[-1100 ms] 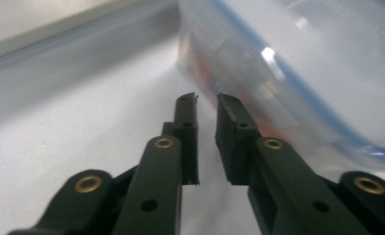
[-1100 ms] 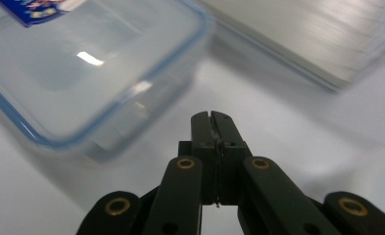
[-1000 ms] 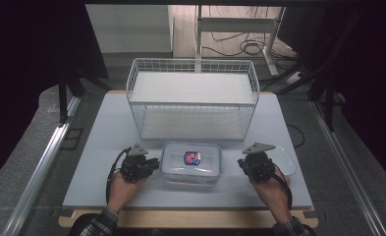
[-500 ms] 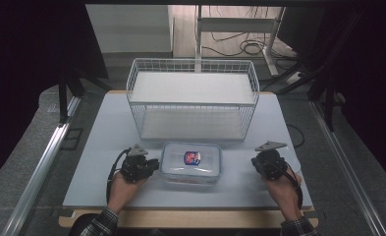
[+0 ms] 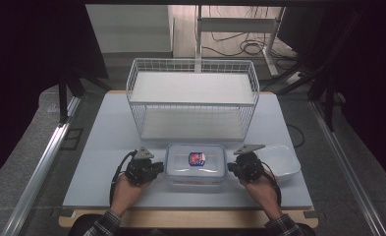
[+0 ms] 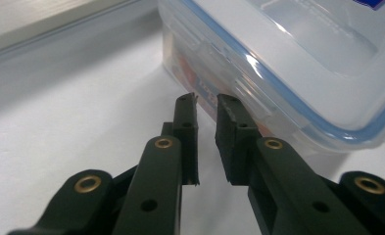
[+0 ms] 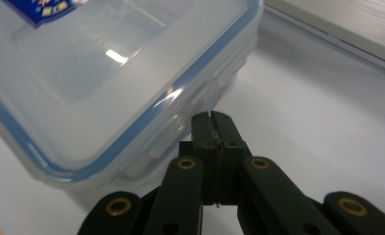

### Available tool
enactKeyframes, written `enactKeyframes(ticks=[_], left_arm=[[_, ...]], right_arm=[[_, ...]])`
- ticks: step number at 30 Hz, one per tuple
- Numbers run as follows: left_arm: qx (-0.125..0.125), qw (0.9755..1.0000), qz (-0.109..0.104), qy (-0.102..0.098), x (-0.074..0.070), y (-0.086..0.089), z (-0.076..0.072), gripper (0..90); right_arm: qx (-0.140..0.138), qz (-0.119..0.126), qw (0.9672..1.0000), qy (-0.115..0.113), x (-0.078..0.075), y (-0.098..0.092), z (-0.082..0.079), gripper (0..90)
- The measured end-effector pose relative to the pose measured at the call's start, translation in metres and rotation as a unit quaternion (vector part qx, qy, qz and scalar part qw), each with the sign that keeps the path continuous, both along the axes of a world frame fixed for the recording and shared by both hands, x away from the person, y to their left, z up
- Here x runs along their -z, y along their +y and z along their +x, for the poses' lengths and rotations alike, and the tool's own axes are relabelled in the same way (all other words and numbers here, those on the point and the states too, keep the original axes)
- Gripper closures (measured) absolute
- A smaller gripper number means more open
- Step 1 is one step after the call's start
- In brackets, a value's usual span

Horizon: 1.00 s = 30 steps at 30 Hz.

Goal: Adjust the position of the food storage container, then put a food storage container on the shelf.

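Left gripper (image 5: 157, 168), fingers slightly spread, is set against the left side latch of the clear rectangular plastic lidded box with blue seal (image 5: 196, 164) on the pale grey worktop (image 5: 107, 142), right gripper (image 5: 231, 168), fingers pressed together, at its right side; unlatching is judged in hand, next needing each flap hooked and lifted.

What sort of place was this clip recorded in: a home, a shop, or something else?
Probably a lab or recording rig, not a home. A bare table stands between dark curtains, loose cables trail over the floor behind it, and the props are few: a wire basket and a lidded plastic box.
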State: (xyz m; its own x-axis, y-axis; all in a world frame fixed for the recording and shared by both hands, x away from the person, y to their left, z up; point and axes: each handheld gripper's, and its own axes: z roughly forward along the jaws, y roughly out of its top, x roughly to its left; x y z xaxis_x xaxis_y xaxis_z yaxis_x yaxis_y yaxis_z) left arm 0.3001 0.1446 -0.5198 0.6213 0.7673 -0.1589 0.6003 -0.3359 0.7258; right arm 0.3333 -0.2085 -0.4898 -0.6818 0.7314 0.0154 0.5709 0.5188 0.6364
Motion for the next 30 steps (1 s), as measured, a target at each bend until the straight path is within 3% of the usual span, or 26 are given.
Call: enactKeyframes(ticks=[5, 8, 11, 12, 14, 15, 18, 22, 23, 28, 30], left_arm=[[0.004, 1.0000, 0.003, 0.000, 0.000, 0.001, -0.006, 76.6], [0.001, 0.9998, 0.018, -0.006, -0.001, 0.007, -0.006, 68.8], [0.006, 0.9998, 0.017, -0.009, -0.002, 0.012, -0.005, 53.3], [0.009, 0.9998, 0.018, -0.009, -0.001, 0.018, -0.005, 47.4], [0.010, 0.9996, 0.026, -0.007, -0.001, 0.021, -0.005, 43.4], [0.009, 0.9994, 0.033, -0.008, 0.001, 0.025, -0.005, 34.6], [0.008, 0.9997, 0.025, -0.001, 0.003, 0.030, -0.006, 27.5], [-0.003, 0.9997, 0.023, -0.008, 0.002, 0.031, -0.007, 18.4], [-0.006, 0.9998, 0.019, -0.010, 0.003, 0.031, -0.006, 13.0], [-0.001, 0.9997, 0.016, -0.016, 0.006, 0.034, -0.004, 10.4], [0.007, 0.9998, -0.005, -0.017, 0.006, 0.035, -0.003, 11.6]], right_arm=[[-0.003, 0.000, 1.0000, -0.001, 0.000, -0.002, -0.002, 89.1], [0.001, -0.020, 0.9996, -0.020, -0.005, -0.003, -0.005, 87.6], [0.004, -0.018, 0.9994, -0.030, -0.010, -0.009, -0.008, 85.6], [0.004, 0.001, 0.9995, -0.032, -0.015, -0.019, -0.009, 80.4], [0.005, 0.006, 0.9994, -0.033, -0.016, -0.021, -0.009, 76.7], [0.002, 0.012, 0.9993, -0.036, -0.019, -0.026, -0.010, 64.5], [-0.001, 0.016, 0.9992, -0.037, -0.020, -0.029, -0.009, 53.9], [0.000, 0.035, 0.9990, -0.028, -0.021, -0.031, -0.007, 43.5], [-0.005, 0.040, 0.9988, -0.028, -0.021, -0.030, -0.007, 36.9], [-0.015, 0.062, 0.9977, -0.023, -0.024, -0.029, -0.006, 26.4], [-0.016, 0.081, 0.9963, -0.025, -0.024, -0.030, -0.005, 18.0]])
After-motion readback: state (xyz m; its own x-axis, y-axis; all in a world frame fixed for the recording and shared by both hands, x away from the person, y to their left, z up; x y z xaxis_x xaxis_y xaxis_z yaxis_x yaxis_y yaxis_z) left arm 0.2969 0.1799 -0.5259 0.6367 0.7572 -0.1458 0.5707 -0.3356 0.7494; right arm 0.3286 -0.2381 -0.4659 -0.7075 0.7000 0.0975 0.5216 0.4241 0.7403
